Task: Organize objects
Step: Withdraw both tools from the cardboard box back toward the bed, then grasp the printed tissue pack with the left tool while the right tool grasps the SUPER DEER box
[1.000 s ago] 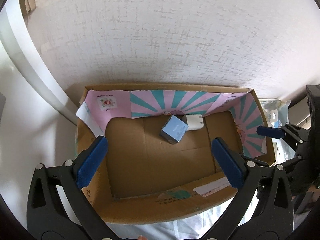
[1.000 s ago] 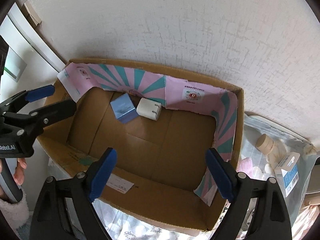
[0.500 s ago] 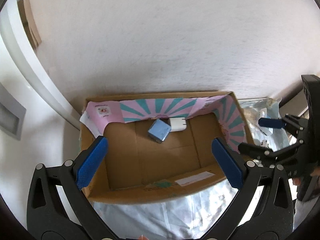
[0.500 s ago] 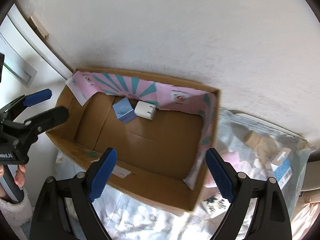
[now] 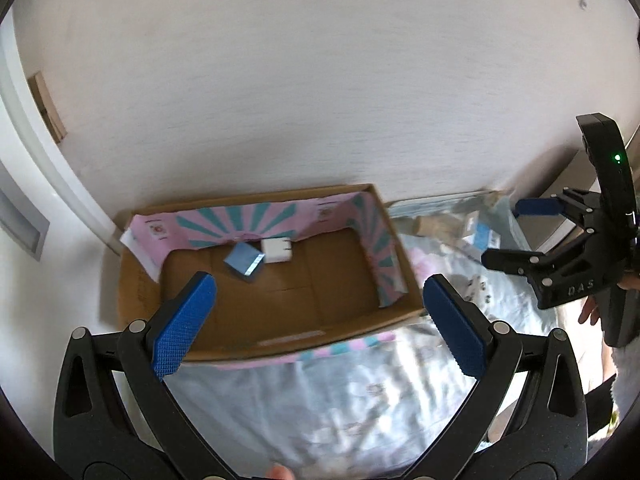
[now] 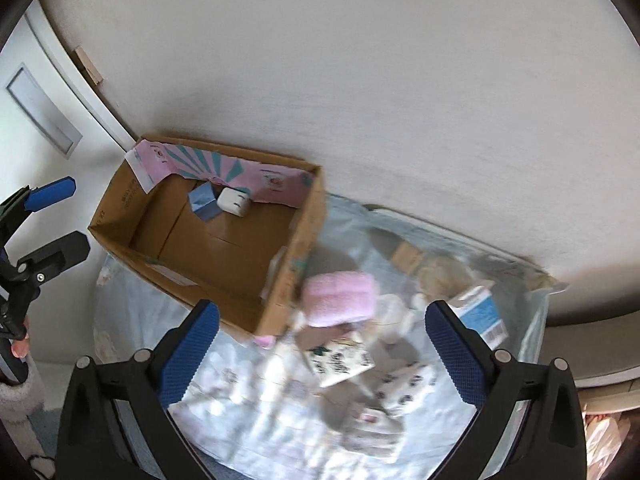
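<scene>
Both claws gape empty; only the right wrist view shows the pink towel [image 6: 339, 299] beside the box [image 6: 280, 304].

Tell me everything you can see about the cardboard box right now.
The cardboard box is brown, open-topped and shallow, standing on the pale patterned sheet against the white wall. Pink paper with teal rays lines its far and right inner walls. Inside, near the far wall, lie a blue cube and a white charger. Neither gripper touches it.
</scene>
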{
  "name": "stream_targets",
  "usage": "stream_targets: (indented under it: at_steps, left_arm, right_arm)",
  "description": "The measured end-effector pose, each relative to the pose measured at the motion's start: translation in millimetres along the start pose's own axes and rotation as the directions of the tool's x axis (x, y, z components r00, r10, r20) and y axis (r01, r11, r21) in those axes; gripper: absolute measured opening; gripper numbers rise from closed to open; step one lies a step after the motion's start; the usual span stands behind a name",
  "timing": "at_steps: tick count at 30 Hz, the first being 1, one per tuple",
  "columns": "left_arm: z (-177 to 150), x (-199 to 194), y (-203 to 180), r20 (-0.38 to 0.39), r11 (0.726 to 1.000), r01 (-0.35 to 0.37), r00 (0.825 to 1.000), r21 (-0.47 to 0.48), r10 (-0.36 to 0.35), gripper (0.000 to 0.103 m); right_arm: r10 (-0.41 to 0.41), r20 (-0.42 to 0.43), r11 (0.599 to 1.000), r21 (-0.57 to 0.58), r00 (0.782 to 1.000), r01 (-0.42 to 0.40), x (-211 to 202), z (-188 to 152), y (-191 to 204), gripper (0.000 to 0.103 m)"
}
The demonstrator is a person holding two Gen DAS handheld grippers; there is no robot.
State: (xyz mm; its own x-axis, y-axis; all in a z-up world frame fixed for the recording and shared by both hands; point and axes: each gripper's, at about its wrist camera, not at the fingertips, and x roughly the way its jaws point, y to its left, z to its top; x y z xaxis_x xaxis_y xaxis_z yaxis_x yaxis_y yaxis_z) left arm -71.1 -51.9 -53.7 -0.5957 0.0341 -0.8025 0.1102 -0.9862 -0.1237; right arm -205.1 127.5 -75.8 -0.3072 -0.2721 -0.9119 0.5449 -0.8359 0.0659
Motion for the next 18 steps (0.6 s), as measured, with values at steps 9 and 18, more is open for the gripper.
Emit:
stream_targets:
  at_steps: [9,18]
  left_arm:
    - [-18.8,-2.9,-64.0,0.005,0.995,-0.051,0.999,-0.083,0.052,0.103]
    - [-51.0,31.3,-120.2,-0.058,0.973,-0.055,0.997,-0.225,0.043,0.103]
  right_arm:
    - [-0.079,0.019,0.994,-0.075,0.997,0.080,-22.8,-25.3,-54.1,0.103]
    - [0.009,0.047,0.983,-0.184,0.999,0.000,-15.0,-40.7,-100.2,0.103]
